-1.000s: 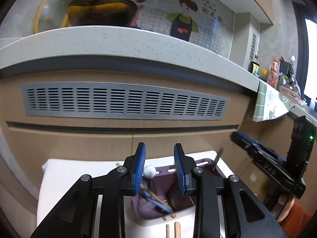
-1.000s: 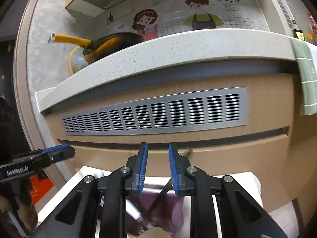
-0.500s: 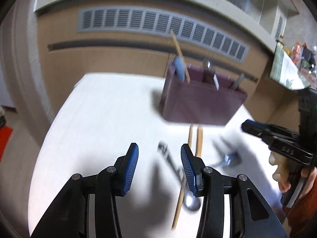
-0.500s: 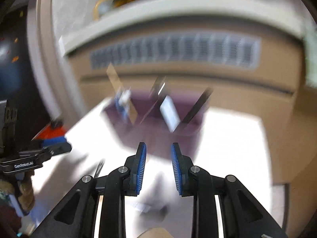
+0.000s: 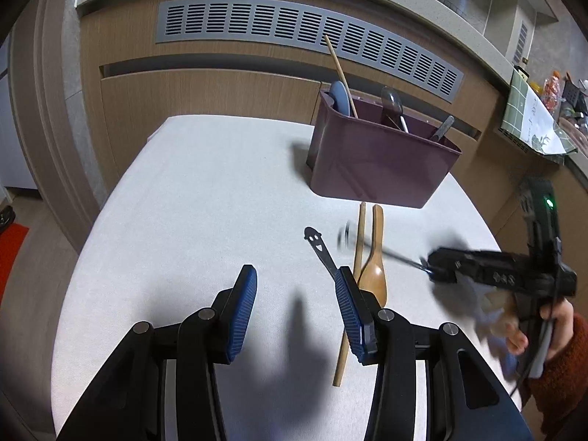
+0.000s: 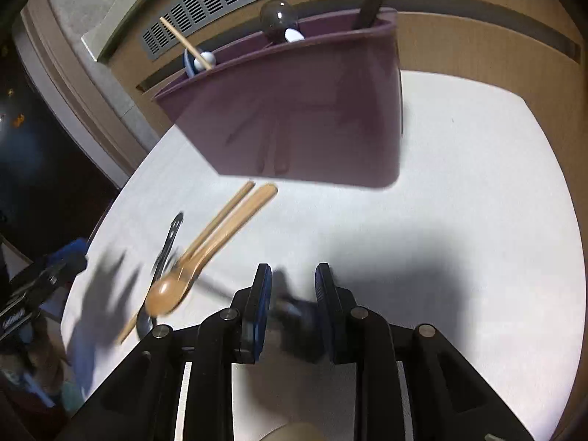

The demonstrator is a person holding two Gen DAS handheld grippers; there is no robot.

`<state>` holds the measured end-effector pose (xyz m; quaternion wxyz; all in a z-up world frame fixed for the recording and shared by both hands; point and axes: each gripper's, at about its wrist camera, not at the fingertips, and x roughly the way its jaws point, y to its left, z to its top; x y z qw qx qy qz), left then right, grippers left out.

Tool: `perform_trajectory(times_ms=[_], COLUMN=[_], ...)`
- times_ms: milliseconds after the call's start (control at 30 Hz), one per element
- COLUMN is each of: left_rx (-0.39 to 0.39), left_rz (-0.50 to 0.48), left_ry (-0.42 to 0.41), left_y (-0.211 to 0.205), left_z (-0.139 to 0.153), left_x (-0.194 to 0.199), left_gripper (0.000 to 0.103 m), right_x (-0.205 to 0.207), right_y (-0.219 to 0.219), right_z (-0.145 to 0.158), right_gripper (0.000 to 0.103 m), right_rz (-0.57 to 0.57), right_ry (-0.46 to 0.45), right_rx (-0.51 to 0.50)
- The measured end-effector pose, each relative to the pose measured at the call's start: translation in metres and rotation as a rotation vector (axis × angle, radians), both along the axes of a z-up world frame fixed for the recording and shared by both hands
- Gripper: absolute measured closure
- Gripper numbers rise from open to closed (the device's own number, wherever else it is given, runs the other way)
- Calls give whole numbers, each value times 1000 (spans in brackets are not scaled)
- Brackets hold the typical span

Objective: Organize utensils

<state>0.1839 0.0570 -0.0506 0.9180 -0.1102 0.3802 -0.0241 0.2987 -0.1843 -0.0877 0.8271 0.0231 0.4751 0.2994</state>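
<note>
A purple utensil caddy (image 5: 378, 163) stands at the back of the white table (image 5: 205, 198) with several utensils upright in it; it also shows in the right wrist view (image 6: 301, 117). In front of it lie a wooden spoon (image 5: 375, 257), a wooden chopstick (image 5: 352, 279) and a black utensil with a smiley handle (image 5: 319, 246). My left gripper (image 5: 296, 308) is open and empty above the table, just left of them. My right gripper (image 6: 292, 305) hovers low over a blurred metal utensil (image 6: 294, 307) that lies between its fingers; its jaws stand apart. The right gripper also shows at the right in the left wrist view (image 5: 428, 270).
Wooden kitchen cabinets with a grey vent grille (image 5: 305, 33) stand behind the table under a stone counter. A green cloth (image 5: 529, 117) hangs from the counter at right. The table's left and near edges drop to the floor.
Both grippers have pulled back from over the caddy and tilted down toward the table. The right gripper has dropped low onto the metal utensil in front of the caddy.
</note>
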Motion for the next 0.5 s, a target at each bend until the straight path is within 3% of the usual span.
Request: perform_trajectory(times_ms=[167,267,400,500], left_rx=[-5,-2,2,3], left_rz=[-9,-14,-23,-26], left_ry=[18,25,28,29], left_y=[-4,-7,-11,-12], left_z=[-4,-4,-4,-3], left_x=[1,1,0,-1], left_gripper=[57,57,57,57], right_x=[-37,-56,-71,-79], right_y=[-3,-2,4,7], right_z=[4,8,9,9], right_gripper=[75,71,70,60], right_rz=[61,82,59,22], right_ry=[20,-12,-78,-87], right_rx=[8,-23,-96,-97])
